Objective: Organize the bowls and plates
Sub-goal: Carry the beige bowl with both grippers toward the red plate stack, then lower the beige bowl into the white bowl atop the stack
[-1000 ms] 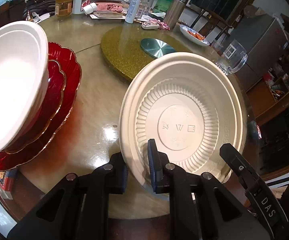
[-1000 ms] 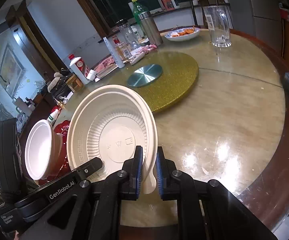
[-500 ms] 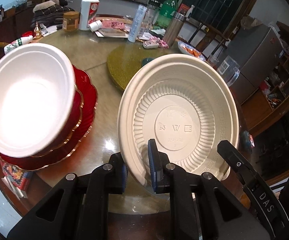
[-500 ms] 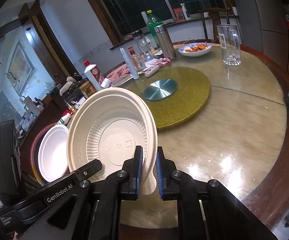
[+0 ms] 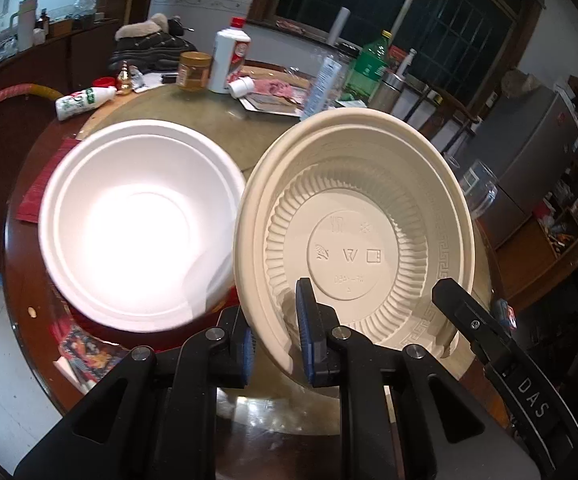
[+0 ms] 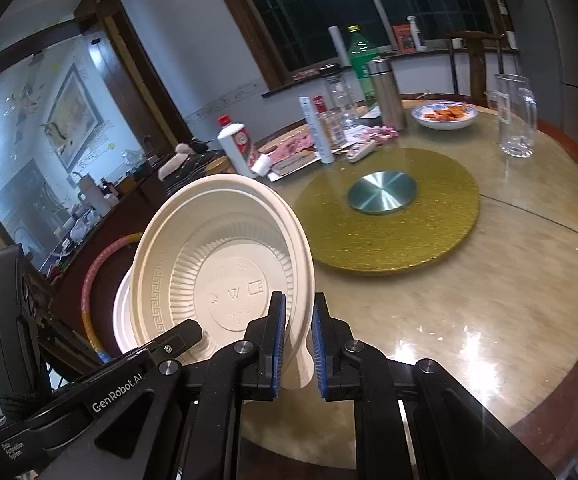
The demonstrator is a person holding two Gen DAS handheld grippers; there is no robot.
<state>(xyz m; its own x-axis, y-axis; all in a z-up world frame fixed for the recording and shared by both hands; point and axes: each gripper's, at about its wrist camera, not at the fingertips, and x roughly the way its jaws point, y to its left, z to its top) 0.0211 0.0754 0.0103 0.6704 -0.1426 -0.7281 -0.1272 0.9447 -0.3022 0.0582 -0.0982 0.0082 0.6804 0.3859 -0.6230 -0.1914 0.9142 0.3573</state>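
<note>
A cream plastic bowl [image 5: 353, 240] hangs tilted above the table, its ribbed inside facing both cameras. My left gripper [image 5: 275, 344] is shut on its near left rim. The right gripper [image 6: 299, 344] is shut on the opposite rim, and one of its fingers [image 5: 489, 340] shows in the left wrist view. The same cream bowl [image 6: 225, 268] overlaps a white foam bowl [image 6: 121, 320] behind it in the right wrist view. That white bowl [image 5: 137, 224] sits upright at the left on red plates [image 5: 227, 300], which it mostly hides.
A gold turntable [image 6: 389, 216] fills the table's middle. Beyond it stand a glass mug [image 6: 515, 116], a dish of food [image 6: 445, 114], a steel flask [image 6: 387, 92], bottles and a white liquor bottle [image 5: 229, 56]. A red mat [image 5: 45, 188] lies by the left table edge.
Both grippers have risen with the cream bowl and carried it left, so its rim now overlaps the white bowl. The cameras look higher; grips unchanged.
</note>
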